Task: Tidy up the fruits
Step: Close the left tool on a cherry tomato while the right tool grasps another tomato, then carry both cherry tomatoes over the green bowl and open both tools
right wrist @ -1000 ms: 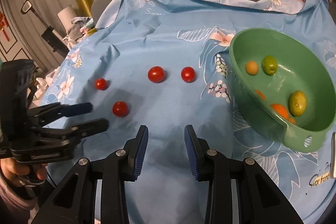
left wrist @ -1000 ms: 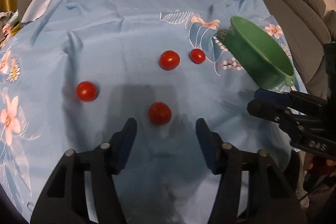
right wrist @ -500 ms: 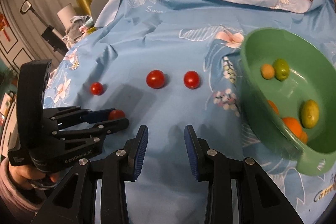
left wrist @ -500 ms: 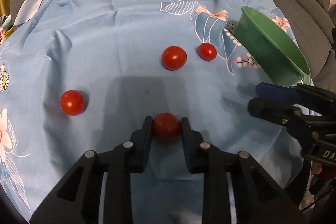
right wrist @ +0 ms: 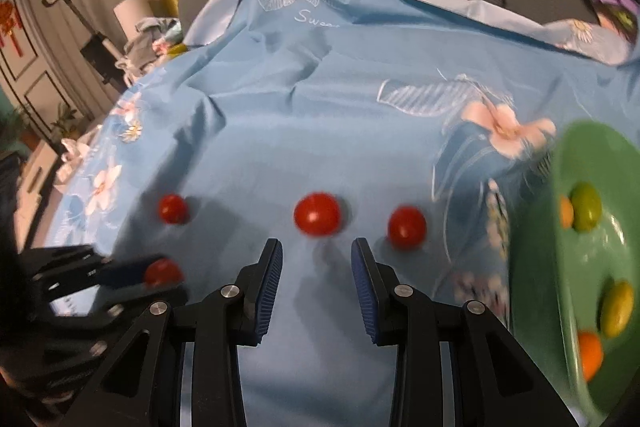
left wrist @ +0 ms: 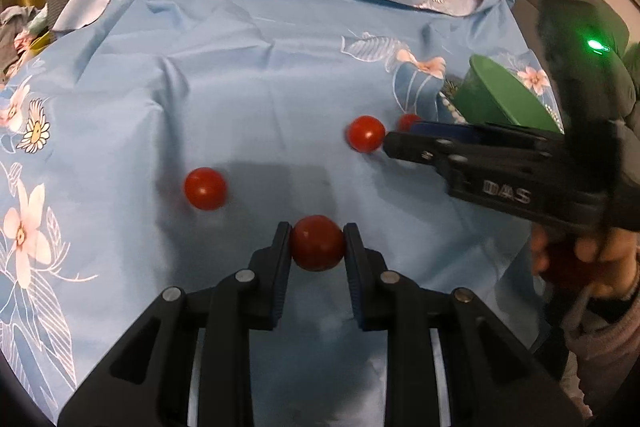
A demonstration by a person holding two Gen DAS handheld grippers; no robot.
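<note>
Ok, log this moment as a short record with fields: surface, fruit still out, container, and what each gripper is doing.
surface: blue floral cloth
loose tomatoes: three red ones on the cloth, left, middle, right
held tomato: held tomato, clamped between the jaws of the left gripper
container: green bowl, at the right of the cloth, holding green, yellow and orange fruit
right gripper: right gripper, jaws apart with nothing between them, aimed just short of the middle tomato

Two close wrist fisheyes, angled down over their tongs — shared blue floral cloth (left wrist: 248,75), red tomatoes between.
</note>
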